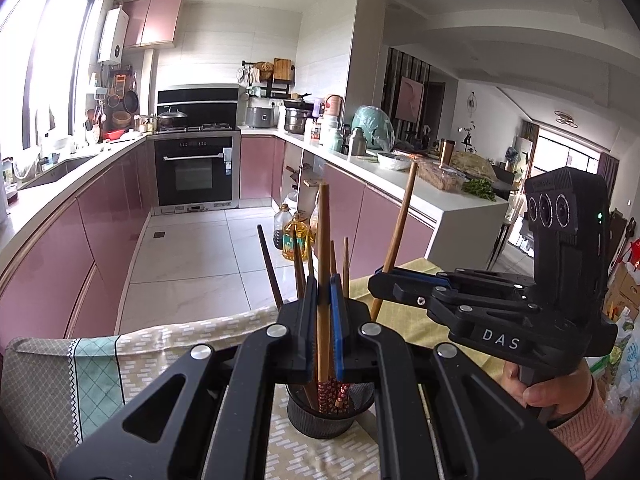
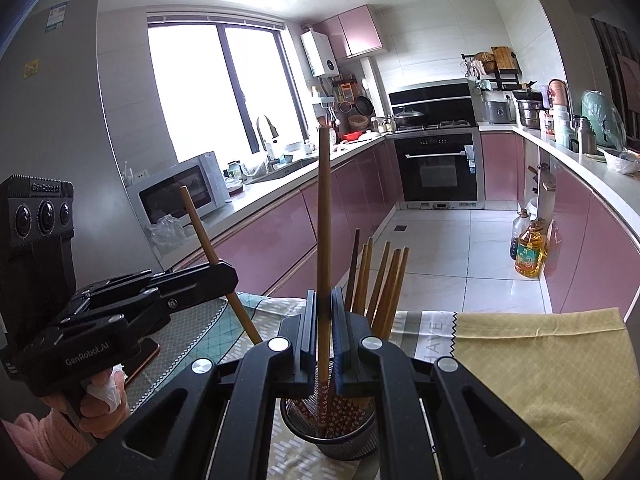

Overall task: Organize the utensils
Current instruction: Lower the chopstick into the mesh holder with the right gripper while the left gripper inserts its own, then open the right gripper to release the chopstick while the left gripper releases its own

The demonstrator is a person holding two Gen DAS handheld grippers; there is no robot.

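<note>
Both grippers are clenched, each on one wooden chopstick, above a black mesh holder (image 1: 320, 416) standing on a patterned tablecloth (image 1: 152, 356) at the lower centre of both views. The left gripper (image 1: 323, 332) pinches its chopstick (image 1: 323, 240) between its blue-padded fingers; the stick's long axis runs near vertical, bare wooden end up, red patterned end down inside the holder. The right gripper (image 2: 323, 336) grips its own chopstick (image 2: 324, 216) the same way, upright, tip toward the top of the frame, patterned end in the cup. Seen from the left wrist, that right-hand stick leans slightly rightward. More chopsticks (image 2: 380, 280) stand loose in the holder, fanned upward. A yellow cloth (image 2: 540, 364) lies at lower right.
</note>
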